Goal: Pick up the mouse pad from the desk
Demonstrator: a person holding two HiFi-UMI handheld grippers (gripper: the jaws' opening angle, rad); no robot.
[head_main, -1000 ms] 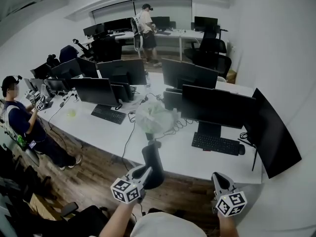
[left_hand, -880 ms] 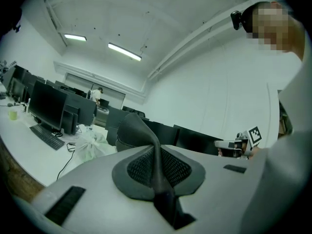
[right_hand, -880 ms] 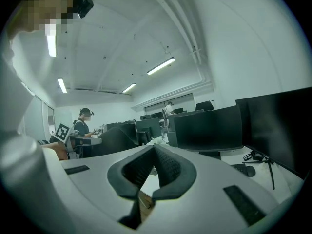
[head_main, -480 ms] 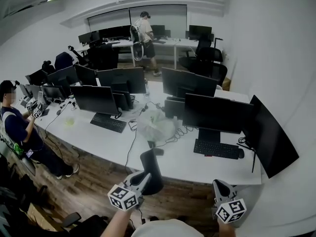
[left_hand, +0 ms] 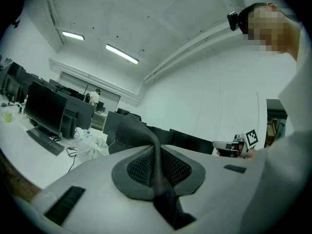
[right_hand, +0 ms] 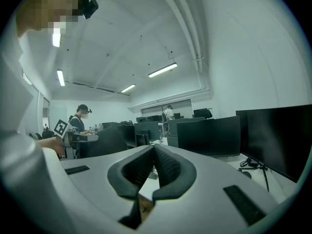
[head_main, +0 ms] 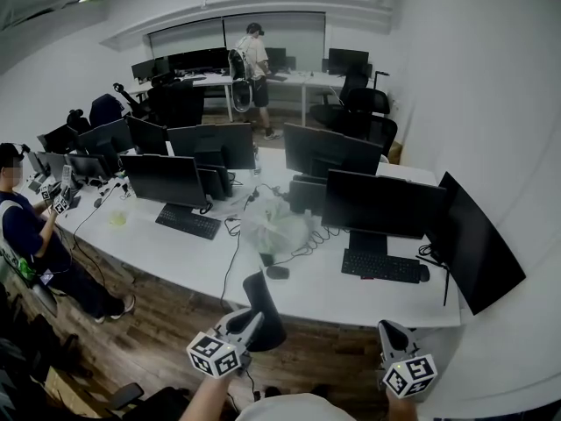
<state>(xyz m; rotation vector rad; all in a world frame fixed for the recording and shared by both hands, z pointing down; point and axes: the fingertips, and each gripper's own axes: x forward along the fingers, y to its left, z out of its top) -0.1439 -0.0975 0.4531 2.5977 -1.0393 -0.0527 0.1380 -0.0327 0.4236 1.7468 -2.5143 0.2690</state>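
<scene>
Both grippers have drawn back from the white desk [head_main: 351,296] since the earlier frame, so the black mouse pad [head_main: 266,305], which then overlapped the desk edge, is now clear of it above the floor. Left gripper [head_main: 251,321]: jaws nearly closed, pinching the pad's edge, with the sheet rising and curling beyond the tips. Right gripper [head_main: 391,330]: jaws together with nothing between them. The pick-up therefore looks essentially complete, and the computer mouse [head_main: 278,272] lies on the desk ahead of the left jaws.

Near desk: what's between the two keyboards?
In the head view, a crumpled plastic bag, loose cables and a dark mouse lie between the left keyboard and the right keyboard.
</scene>
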